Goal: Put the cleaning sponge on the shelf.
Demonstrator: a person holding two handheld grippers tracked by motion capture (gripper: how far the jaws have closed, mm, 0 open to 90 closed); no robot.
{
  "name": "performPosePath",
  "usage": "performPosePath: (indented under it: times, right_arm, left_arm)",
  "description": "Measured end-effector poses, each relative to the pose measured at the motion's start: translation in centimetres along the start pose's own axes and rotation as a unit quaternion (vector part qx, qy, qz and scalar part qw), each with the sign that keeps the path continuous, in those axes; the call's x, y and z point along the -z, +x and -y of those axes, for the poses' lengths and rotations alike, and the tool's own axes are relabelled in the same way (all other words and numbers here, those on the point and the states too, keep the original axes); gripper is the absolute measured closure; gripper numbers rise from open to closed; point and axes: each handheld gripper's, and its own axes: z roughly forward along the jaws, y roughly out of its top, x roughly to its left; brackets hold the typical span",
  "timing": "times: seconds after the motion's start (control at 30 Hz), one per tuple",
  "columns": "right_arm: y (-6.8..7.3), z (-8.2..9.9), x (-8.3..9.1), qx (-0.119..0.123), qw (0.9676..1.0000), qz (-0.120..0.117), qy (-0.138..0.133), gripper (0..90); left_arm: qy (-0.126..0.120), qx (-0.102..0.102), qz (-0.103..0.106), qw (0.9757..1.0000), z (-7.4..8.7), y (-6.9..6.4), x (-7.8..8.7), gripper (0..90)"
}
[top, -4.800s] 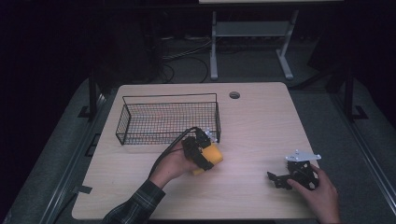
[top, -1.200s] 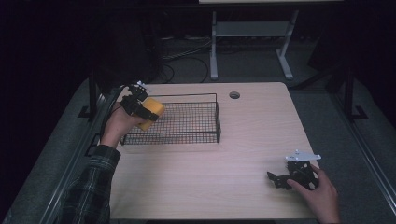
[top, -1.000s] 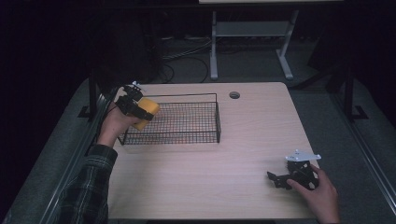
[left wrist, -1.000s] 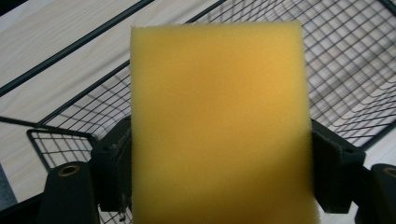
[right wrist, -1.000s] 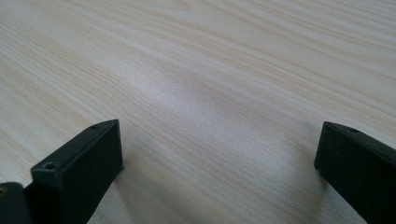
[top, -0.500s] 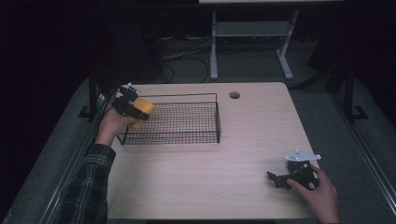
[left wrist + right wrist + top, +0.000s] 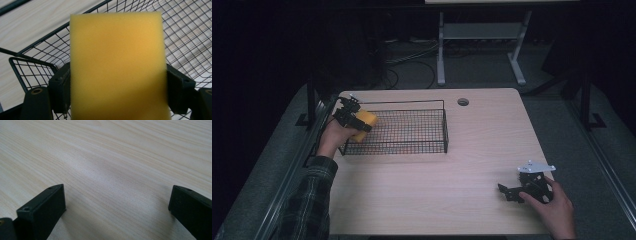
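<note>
The place looks like a lab or a test room in an office building rather than a home. A pale wood-grain surface (image 7: pixel 472 150) with a round cable hole (image 7: pixel 463 102) stands on grey carpet (image 7: pixel 592 150) in a darkened room. Loose cables (image 7: pixel 412 60) trail over the floor behind it, beside the white metal legs of another desk (image 7: pixel 477 40).

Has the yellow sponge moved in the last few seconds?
Yes. The left gripper carried the sponge from the table's near middle to the basket's left end, where it is now.
</note>
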Motion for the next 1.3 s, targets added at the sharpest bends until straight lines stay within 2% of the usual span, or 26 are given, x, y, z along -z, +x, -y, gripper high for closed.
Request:
performPosePath:
  times: [0.47,0.63,0.87,1.3]
  right_arm:
    - [0.0,0.0,0.0,-0.001,1.0,0.0,0.0,0.2]
    - [0.0,0.0,0.0,-0.001,1.0,0.001,0.0,0.2]
    - [0.0,0.0,0.0,0.0,1.0,0.0,0.0,0.2]
    - [0.0,0.0,0.0,-0.001,1.0,0.001,0.0,0.2]
  left_arm:
    - [0.015,0.005,0.003,0.9999,0.1,0.4,-1.2,22.7]
    - [0.026,-0.001,0.002,0.9997,0.1,0.3,-1.6,22.6]
    - [0.036,0.001,0.0,0.9993,0.2,0.4,-2.0,22.4]
    - [0.039,-0.001,-0.003,0.9993,0.3,0.5,-2.0,19.5]
